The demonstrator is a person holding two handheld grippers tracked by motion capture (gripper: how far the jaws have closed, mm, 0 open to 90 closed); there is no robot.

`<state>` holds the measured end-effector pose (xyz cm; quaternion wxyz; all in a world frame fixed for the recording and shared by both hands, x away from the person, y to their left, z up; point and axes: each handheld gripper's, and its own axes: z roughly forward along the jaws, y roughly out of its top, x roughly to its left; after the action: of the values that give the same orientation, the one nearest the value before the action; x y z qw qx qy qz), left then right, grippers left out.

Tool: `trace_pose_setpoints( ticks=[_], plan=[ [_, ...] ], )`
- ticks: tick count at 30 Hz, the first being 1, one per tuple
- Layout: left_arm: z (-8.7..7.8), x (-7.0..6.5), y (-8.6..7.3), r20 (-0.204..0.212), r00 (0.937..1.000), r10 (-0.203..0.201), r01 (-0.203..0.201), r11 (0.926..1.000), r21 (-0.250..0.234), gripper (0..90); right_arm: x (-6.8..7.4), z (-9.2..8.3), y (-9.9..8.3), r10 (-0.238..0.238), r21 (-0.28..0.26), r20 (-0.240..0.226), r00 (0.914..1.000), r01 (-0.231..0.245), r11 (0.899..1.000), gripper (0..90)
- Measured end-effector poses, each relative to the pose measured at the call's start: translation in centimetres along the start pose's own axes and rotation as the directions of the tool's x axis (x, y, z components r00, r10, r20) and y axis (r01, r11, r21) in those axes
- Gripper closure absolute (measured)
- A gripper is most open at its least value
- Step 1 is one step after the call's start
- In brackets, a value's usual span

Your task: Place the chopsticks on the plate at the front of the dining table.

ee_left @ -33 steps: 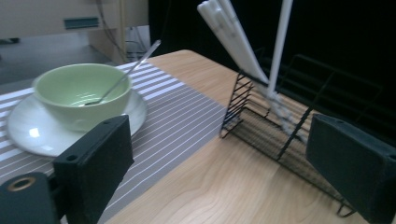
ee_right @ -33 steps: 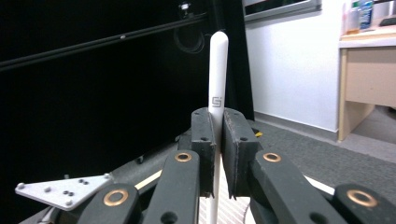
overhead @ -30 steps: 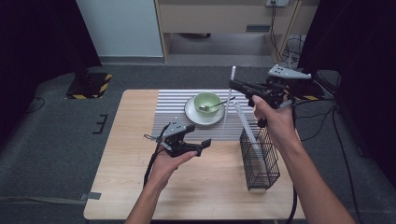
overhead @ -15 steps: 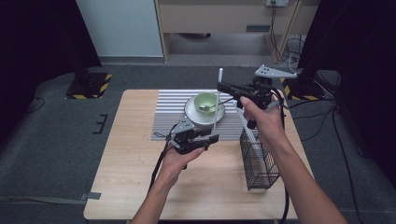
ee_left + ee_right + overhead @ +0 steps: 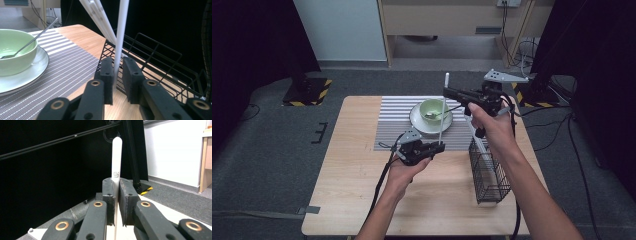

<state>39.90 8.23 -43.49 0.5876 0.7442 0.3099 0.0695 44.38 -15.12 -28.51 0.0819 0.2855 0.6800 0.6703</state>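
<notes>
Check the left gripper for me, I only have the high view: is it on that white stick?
Observer: Yes. In the left gripper view the left gripper has just been closing its jaws, and the pads sit against both sides of the white stick.
Operator: Right side on the same one?
Observer: The right gripper view shows the right gripper clamped on it just below a small square logo.
Operator: Anything behind?
Observer: More white sticks lean out of the black wire basket.

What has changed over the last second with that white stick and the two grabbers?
The right gripper carried the white stick leftward over the bowl. The left gripper rose to meet it, and its jaws have just been closing on the stick's lower end. Bowl, spoon and basket stayed put.
</notes>
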Motion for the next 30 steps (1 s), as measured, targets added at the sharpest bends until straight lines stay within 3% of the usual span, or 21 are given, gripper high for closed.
trace_pose_setpoints(
  ticks=[7,12,16,19,24,27,30],
  plan=[
    [0.0,-0.2,-0.4,-0.005,0.9999,0.015,-0.015,0.9999,0.007,86.0,0.2,0.5,-0.2,0.0,0.012,-0.002,1.0,0.0,1.0,84.0],
    [-0.2,-0.4,-0.6,-0.048,0.9985,0.025,-0.025,0.9997,0.003,86.5,0.2,0.9,-0.4,0.001,0.013,-0.005,1.0,-0.001,1.0,83.9],
    [-0.5,-0.2,-0.7,-0.08,0.9968,0.005,-0.007,0.9998,-0.02,86.6,0.2,1.0,-0.5,0.01,0.022,-0.002,0.9999,-0.01,1.0,69.0],
    [-0.9,-0.1,-0.7,-0.127,0.9918,0.003,-0.007,0.9996,-0.029,86.6,0.0,0.7,-0.7,0.005,0.032,0.019,0.9998,-0.006,0.999,58.1],
    [-1.8,0.4,-0.6,-0.193,0.9811,-0.014,0.005,0.9989,-0.047,86.6,-1.0,-1.4,-1.5,-0.023,0.022,0.11,0.9936,0.021,1.0,42.9],
    [-2.3,0.8,-0.6,-0.235,0.9717,-0.027,0.018,0.999,-0.042,86.6,-2.5,-3.5,-2.1,-0.019,0.01,0.184,0.9828,0.017,1.0,34.2],
    [-2.8,1.0,-0.6,-0.268,0.9621,-0.047,0.036,0.9983,-0.047,86.7,-4.0,-5.6,-2.7,-0.01,-0.005,0.259,0.9658,0.012,1.0,26.9]
  ],
)
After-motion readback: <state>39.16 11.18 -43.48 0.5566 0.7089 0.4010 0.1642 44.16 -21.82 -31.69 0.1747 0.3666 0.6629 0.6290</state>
